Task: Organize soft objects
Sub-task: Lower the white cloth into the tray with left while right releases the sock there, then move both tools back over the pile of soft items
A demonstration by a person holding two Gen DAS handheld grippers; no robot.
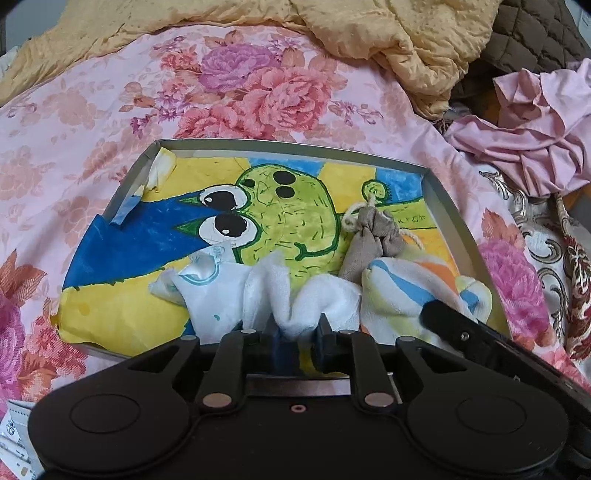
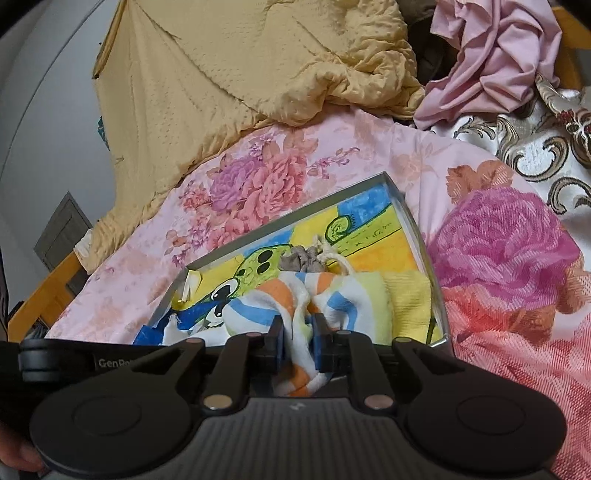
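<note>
A shallow grey box (image 1: 445,206) lined with a cartoon drawing lies on a pink floral bedspread (image 1: 92,122). My left gripper (image 1: 297,332) is shut on a white towel (image 1: 325,299) at the box's near edge. A white printed cloth (image 1: 207,291) lies left of it and a grey drawstring pouch (image 1: 373,236) behind it. My right gripper (image 2: 297,343) is shut on a striped orange, blue and white towel (image 2: 258,302), which also shows in the left wrist view (image 1: 406,291). A yellow cloth (image 2: 410,299) lies in the box's near right corner (image 2: 441,321).
A crumpled yellow blanket (image 2: 229,74) and a bunched pink garment (image 2: 498,62) lie beyond the box. A brocade cloth (image 2: 535,147) is at the right. A brown quilted item (image 1: 535,33) sits at the far right. A wooden bed frame (image 2: 40,299) shows at the left.
</note>
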